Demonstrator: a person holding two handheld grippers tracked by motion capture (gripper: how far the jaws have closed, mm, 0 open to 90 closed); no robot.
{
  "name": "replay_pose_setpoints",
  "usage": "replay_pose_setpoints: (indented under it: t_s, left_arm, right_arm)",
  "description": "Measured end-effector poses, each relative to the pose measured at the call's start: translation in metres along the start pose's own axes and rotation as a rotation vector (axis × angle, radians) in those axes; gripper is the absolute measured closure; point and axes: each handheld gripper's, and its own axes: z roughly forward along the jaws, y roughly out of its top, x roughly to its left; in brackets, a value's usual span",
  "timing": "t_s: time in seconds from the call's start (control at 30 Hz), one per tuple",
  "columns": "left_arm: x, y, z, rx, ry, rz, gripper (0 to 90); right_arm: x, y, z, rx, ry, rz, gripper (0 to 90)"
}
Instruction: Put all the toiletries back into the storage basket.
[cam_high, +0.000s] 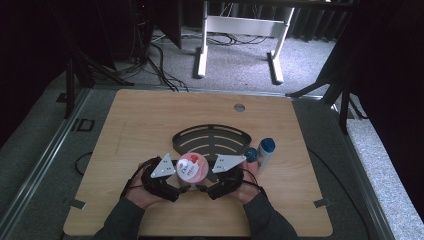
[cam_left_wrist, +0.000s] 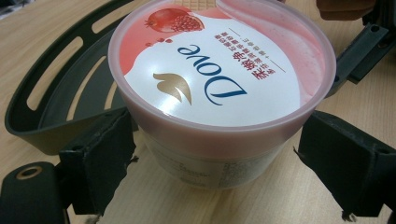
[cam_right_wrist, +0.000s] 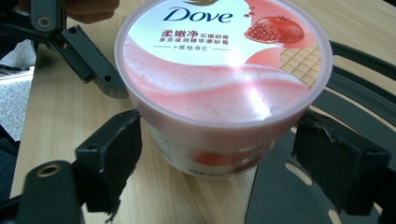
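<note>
Pink Dove tub (cam_high: 192, 167) between both hand-held grippers, overlapping black tray (cam_high: 212, 136) edge

The high view is looking forward and down from above the person's side, taking in the whole bench (cam_high: 150, 120). Each gripper view is riding low and looking from opposite sides, very close, at the pink tub (cam_left_wrist: 219, 88), which all three views are sharing along with the black rack (cam_right_wrist: 355, 112).
</note>
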Motion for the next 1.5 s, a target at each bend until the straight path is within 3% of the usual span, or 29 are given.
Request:
replay_pose_setpoints:
  t_s: [0.27,0.7,1.5]
  left_arm:
    - [0.010,0.009,-0.004,-0.003,-0.008,0.013,11.3]
    - [0.030,0.012,-0.002,-0.011,-0.036,-0.009,11.3]
    - [0.057,0.017,0.001,0.011,-0.008,-0.027,11.2]
  right_arm:
    - [-0.006,0.008,-0.002,-0.011,-0.010,-0.006,14.4]
    - [-0.016,0.017,0.002,-0.028,-0.030,0.018,14.3]
    - [-0.036,0.028,0.020,-0.031,-0.041,0.067,14.4]
